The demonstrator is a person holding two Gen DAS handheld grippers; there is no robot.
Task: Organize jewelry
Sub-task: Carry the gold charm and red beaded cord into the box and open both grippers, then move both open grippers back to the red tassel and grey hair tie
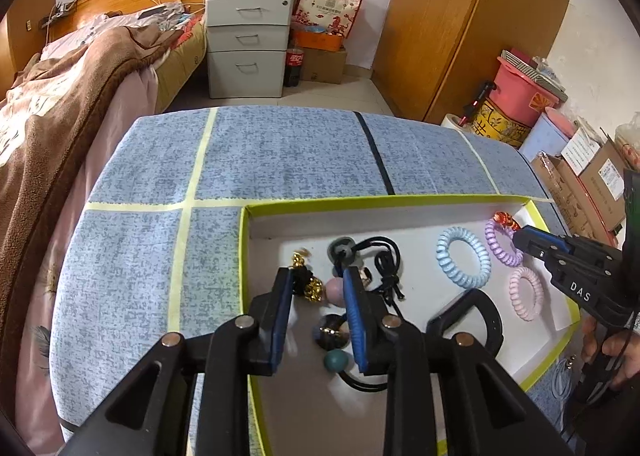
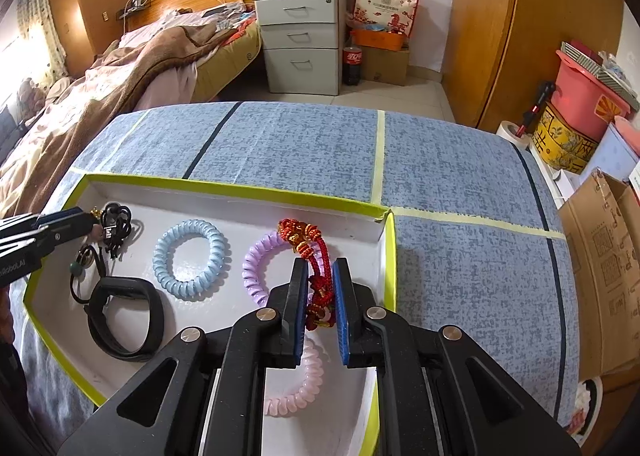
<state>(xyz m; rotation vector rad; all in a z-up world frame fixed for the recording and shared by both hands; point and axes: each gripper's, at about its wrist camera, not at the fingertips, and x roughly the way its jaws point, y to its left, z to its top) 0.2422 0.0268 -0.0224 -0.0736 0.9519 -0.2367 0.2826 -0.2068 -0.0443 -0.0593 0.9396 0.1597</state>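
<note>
Cord of my red bracelet (image 2: 316, 288) feels soft and limp between the barely parted right gripper (image 2: 320, 296), mid-length.

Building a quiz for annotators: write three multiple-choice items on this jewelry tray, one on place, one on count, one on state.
1. Where is the red bracelet?
A) between the right hand-held gripper's jaws
B) on the bed
C) on the floor
2. How many coiled hair ties lie in the tray?
A) one
B) three
C) five
3. The left hand-held gripper's jaws:
A) clamped on a coil
B) apart
C) unseen
Key: 1A, it runs between them; 2B, blue, purple, pink; 3B, a clear gap shows.
</note>
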